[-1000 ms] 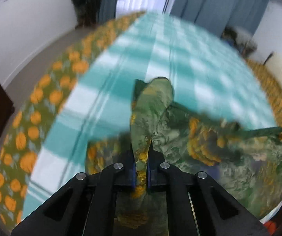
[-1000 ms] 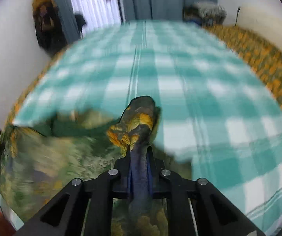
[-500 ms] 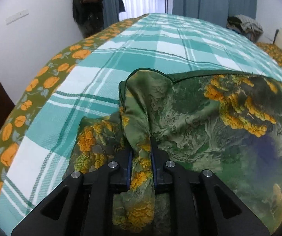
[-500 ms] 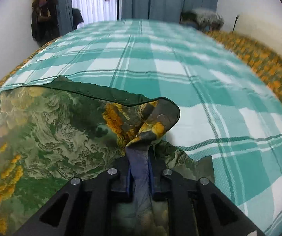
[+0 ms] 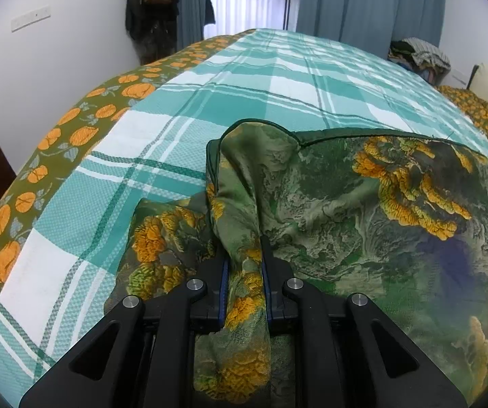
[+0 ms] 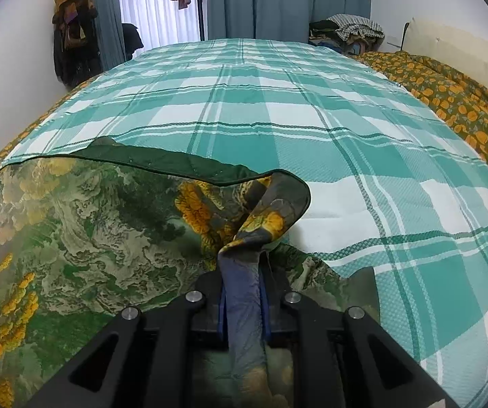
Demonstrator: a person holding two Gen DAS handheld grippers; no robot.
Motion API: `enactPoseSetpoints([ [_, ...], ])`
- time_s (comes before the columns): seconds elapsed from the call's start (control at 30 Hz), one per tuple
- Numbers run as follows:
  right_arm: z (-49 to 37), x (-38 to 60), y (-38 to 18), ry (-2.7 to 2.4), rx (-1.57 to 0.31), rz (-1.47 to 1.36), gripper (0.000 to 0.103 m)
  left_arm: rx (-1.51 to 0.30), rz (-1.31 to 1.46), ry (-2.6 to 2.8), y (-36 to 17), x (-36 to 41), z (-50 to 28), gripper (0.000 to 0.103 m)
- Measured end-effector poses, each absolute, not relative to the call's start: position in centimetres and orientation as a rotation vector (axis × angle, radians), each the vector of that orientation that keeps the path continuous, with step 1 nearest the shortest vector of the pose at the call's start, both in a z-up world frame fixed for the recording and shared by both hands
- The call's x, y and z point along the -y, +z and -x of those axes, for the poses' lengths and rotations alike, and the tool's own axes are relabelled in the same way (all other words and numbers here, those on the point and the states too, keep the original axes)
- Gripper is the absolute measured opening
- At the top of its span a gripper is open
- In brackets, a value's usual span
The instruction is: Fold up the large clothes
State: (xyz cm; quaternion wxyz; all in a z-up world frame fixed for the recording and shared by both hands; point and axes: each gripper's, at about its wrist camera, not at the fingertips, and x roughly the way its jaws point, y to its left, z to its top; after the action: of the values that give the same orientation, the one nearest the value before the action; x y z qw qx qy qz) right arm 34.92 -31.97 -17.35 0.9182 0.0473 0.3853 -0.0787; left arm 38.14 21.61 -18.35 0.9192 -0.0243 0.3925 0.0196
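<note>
On the bed, over a teal-and-white checked spread [image 6: 329, 129], lies a large green cloth [image 5: 363, 210] printed with mossy swirls and orange-yellow blooms. It is spread across the near end of the bed, its dark green hemmed edge running straight across the checks from one gripper to the other.

The left gripper [image 5: 244, 272] has its jaws drawn in tight on a bunched corner of the cloth; the fabric stands up between the fingers in a tall fold toward twelve o'clock, then falls away to three o'clock, where the cloth lies flat. A smaller crumpled flap of the same cloth sits at about nine o'clock of the fingers, resting on the spread.

The right gripper [image 6: 242, 282] is likewise clamped on the opposite corner. A bluish-grey twist of fabric runs back between its jaws, and just ahead of them the corner curls over in a rounded loop showing orange flowers. From there the cloth stretches off toward nine o'clock.

An orange-flowered quilt [image 6: 454, 102] lies along both long sides of the spread. At the far end, at twelve o'clock, hang blue curtains [image 6: 278, 0], and a heap of clothes [image 6: 346, 30] sits at about one o'clock in the right view.
</note>
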Motion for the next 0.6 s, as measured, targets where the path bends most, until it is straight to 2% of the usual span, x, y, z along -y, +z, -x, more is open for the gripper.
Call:
enactPoseSetpoints([
  [0.43, -34.6, 32.8, -17.5, -0.127, -0.776, -0.170, 0.017, -0.806, 0.022, 0.054, -18.2, -21.3, -38.1, 0.016],
  [0.53, -34.6, 33.0, -17.3, -0.120, -0.775, -0.190, 0.018, -0.819, 0.017, 0.054, -17.8, -21.3, -38.2, 0.020],
  [0.57, -34.6, 33.3, -17.2, -0.113, -0.780, -0.208, 0.019, -0.828, 0.019, 0.052, -17.4, -21.4, -38.2, 0.023],
  [0.6, -34.5, 33.7, -17.2, -0.107, -0.787, -0.225, 0.019, -0.836, 0.023, 0.052, -17.1, -21.5, -38.2, 0.032],
])
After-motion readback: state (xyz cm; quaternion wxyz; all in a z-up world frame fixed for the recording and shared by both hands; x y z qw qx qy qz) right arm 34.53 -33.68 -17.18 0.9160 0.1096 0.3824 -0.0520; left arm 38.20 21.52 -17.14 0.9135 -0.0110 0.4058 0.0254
